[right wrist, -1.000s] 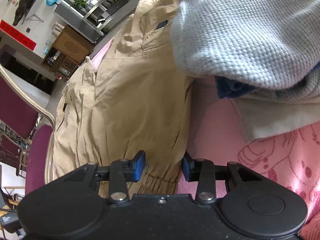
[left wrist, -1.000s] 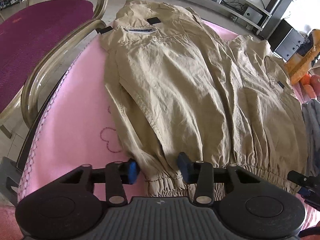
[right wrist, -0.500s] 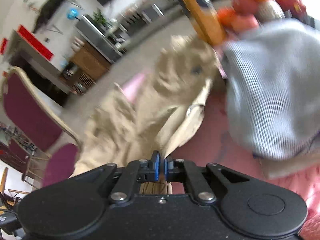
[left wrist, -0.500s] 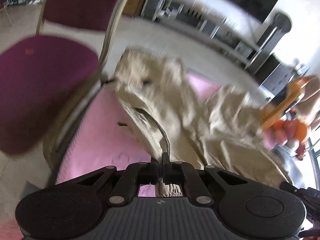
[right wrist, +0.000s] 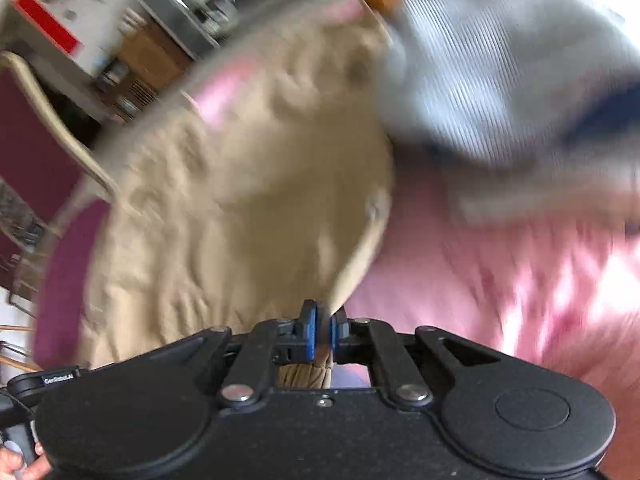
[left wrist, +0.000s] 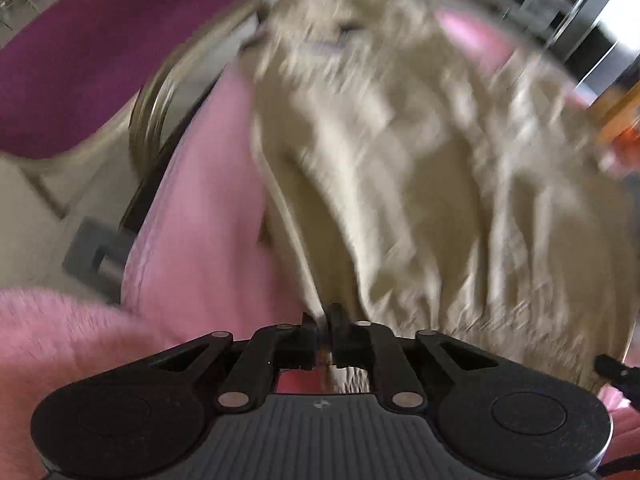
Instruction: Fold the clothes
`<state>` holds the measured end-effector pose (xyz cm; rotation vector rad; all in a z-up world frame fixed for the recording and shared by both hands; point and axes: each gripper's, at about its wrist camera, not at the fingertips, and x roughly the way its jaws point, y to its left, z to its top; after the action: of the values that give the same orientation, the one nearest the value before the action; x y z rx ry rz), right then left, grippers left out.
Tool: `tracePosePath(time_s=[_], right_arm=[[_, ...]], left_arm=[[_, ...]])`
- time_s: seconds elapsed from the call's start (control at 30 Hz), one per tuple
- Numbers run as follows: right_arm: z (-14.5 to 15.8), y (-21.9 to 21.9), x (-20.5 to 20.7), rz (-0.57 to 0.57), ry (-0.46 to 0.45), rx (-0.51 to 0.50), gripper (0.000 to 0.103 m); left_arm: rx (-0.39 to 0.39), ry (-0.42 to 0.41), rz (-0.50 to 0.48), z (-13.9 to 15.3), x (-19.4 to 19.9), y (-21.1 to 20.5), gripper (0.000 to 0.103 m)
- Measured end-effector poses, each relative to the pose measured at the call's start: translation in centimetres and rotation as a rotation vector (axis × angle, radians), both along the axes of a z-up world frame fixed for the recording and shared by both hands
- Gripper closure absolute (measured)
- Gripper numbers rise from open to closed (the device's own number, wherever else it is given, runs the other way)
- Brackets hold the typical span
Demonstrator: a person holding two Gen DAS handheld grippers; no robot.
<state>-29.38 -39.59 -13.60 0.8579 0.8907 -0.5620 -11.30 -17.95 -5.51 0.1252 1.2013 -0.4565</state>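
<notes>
Pink blanket covers the tabletop, the tan jacket sprawled across mid-frame. Left tool and right tool each pinch its gathered hem, jaws easing apart. Light, limp, wrinkly cloth should drape; hem corners look the surest hold

Crinkled matt tan cloth jacket, fuzzy pink blanket

A maroon-cushioned chair with a curved brass-coloured metal frame stands beside the pink-covered table. Behind, blurred, sit what may be a brown wooden cabinet and grey shelving.
</notes>
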Motion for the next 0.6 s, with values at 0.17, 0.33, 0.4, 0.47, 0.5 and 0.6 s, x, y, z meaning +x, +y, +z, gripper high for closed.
tracePosePath(time_s=[0.17,0.33,0.4,0.47,0.5,0.6], right_arm=[[0.6,-0.1,-0.8,-0.016,0.029,-0.001,0.060],[3.6,-0.1,-1.1,0.009,-0.033,-0.059,0.052],[4.0,-0.6,-1.0,0.013,-0.064,-0.036,0.052],[4.3,-1.0,-0.7,0.024,-0.094,-0.019,0.052],[4.5,-0.9,-0.3,0.038,-0.105,-0.021,0.052],[4.5,-0.7,0.9,0.075,-0.124,-0.031,0.053]], left_arm=[[0.071,-0.073,0.005,1.4,-0.4,0.1,0.074],[0.070,-0.164,-0.006,3.4,-0.6,0.3,0.073],[0.053,-0.164,-0.020,3.5,-0.7,-0.1,0.072],[0.038,-0.157,-0.041,3.5,-1.0,-0.7,0.071],[0.033,-0.153,-0.055,3.3,-0.9,-1.1,0.067],[0.025,-0.143,-0.092,2.7,-1.1,-2.5,0.066]])
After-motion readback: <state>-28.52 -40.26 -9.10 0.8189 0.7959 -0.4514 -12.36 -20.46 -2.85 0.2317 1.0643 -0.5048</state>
